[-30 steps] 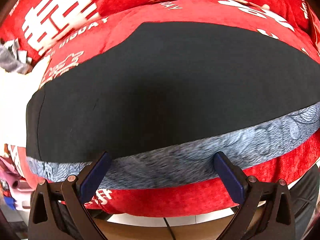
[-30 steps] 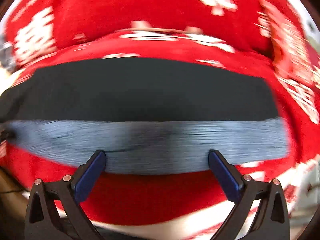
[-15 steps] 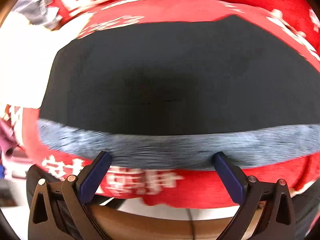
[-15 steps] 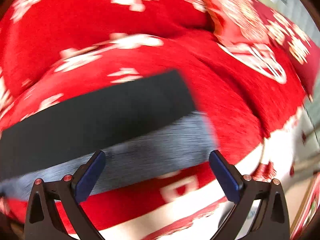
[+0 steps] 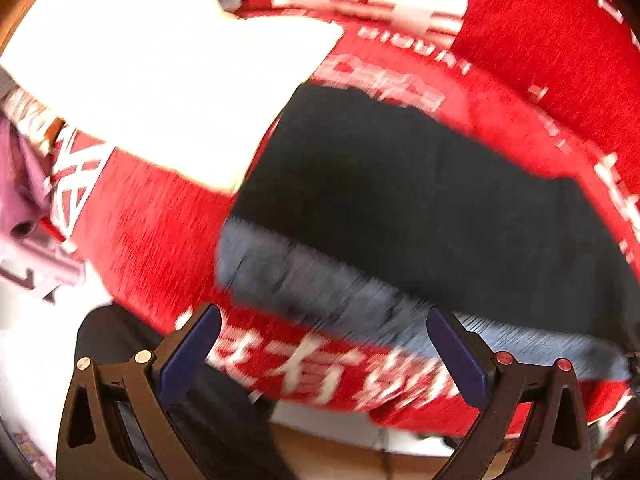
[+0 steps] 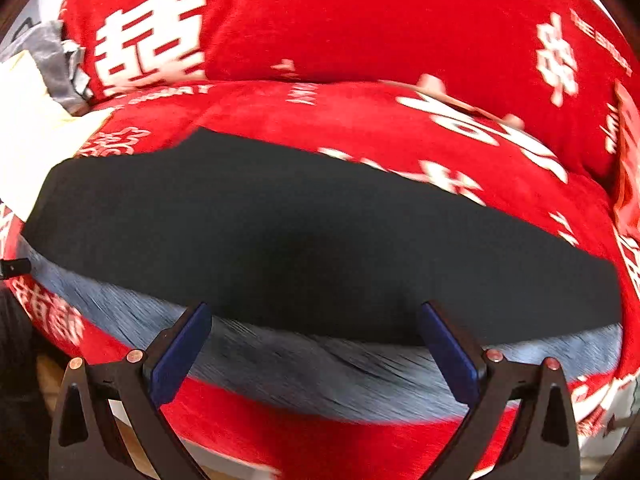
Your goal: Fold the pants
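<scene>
Fingers of both the left gripper [image 5: 324,356] and right gripper [image 6: 316,352] are spread wide, gripping nothing. Just ahead of them the black pants [image 6: 304,236] lie flat on the red blanket [image 6: 360,40], grey lining [image 6: 320,368] nearest. Soft and limp, they probably need pinching at an end corner.

My left claw [image 5: 324,354] reaches forward with its two blue-padded fingers [image 5: 188,356] spread wide apart, holding nothing between them. My right claw [image 6: 316,350] is posed the same way, its blue-padded fingers [image 6: 180,354] wide apart with nothing in their grip. On each claw, black angled finger arms rise from the bottom of that wrist's view.
</scene>
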Available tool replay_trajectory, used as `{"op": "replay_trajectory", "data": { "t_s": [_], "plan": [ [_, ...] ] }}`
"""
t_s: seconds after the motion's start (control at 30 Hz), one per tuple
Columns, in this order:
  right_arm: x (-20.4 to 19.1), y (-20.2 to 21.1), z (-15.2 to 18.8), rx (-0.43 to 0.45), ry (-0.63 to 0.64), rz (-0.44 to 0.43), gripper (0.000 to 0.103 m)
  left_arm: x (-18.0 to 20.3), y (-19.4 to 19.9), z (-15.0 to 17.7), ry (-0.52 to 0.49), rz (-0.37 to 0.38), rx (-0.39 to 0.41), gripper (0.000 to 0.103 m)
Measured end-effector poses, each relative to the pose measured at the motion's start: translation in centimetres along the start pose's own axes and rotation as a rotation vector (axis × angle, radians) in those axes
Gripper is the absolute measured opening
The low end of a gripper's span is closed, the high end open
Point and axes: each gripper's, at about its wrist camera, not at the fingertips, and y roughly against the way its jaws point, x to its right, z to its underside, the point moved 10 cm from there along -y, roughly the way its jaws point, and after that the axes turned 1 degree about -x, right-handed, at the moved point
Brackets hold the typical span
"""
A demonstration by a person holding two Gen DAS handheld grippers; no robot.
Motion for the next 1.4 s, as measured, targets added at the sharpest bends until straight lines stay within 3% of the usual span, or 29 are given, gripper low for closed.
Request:
{"op": "replay_trajectory", "data": {
  "t_s": [0.1, 0.23, 0.27, 0.3, 0.43, 0.57, 0.7, 0.77, 0.9, 1.1, 1.17, 1.27, 1.37, 1.4],
  "plan": [
    [-3.0, -2.6, -2.3, -0.048, -0.001, -0.036, 0.103, 3.1, -0.8, -2.9, -0.092, 0.002, 0.018, 0.103],
    [-5.5, -6.1, -3.3, -0.140, 0.054, 0.029, 0.103, 2.5, -4.7, -6.7, -0.117, -0.115, -0.009, 0.103],
    [-5.5, -6.5, -3.5, -0.150, 0.054, 0.042, 0.103, 1.7, -5.6, -6.8, -0.098, -0.106, -0.032, 0.103],
    [-5.5, -6.9, -4.0, -0.140, 0.037, 0.045, 0.103, 1.3, -6.4, -6.8, -0.066, -0.048, -0.056, 0.103],
    [-4.1, -8.3, -6.1, -0.138, -0.067, 0.049, 0.103, -0.1, -6.5, -7.2, -0.055, -0.003, -0.035, 0.103],
    [-2.9, -9.5, -8.4, -0.110, -0.086, 0.123, 0.103, -0.5, -6.3, -7.1, -0.062, -0.013, -0.028, 0.103],
    [-1.0, -8.6, -9.0, -0.092, -0.121, 0.117, 0.103, 0.2, -4.5, -5.7, -0.071, -0.052, -0.006, 0.103],
    [0.7, -7.1, -8.5, -0.066, -0.166, 0.130, 0.103, 1.9, -3.8, -4.9, -0.105, -0.047, 0.007, 0.103],
    [3.0, -4.7, -4.4, -0.085, -0.198, 0.031, 0.103, 7.8, -2.9, -2.3, -0.182, 0.006, 0.008, 0.103],
    [9.3, -2.8, 1.3, -0.119, -0.127, 0.114, 0.103, 15.4, -2.4, 1.5, -0.350, 0.020, 0.001, 0.103],
    [11.4, -1.8, 2.5, -0.110, -0.155, 0.091, 0.103, 17.3, -2.5, 2.2, -0.386, 0.018, -0.005, 0.103],
    [15.5, -0.7, 4.3, -0.115, -0.189, 0.139, 0.103, 20.0, -2.1, 3.0, -0.429, 0.017, -0.001, 0.103],
    [18.6, 0.6, 5.5, -0.074, -0.250, 0.083, 0.103, 21.2, -0.9, 4.4, -0.461, 0.003, 0.008, 0.103],
    [20.1, 1.1, 6.1, -0.080, -0.247, 0.140, 0.103, 21.7, -0.8, 4.6, -0.466, -0.001, 0.008, 0.103]
  ]
}}
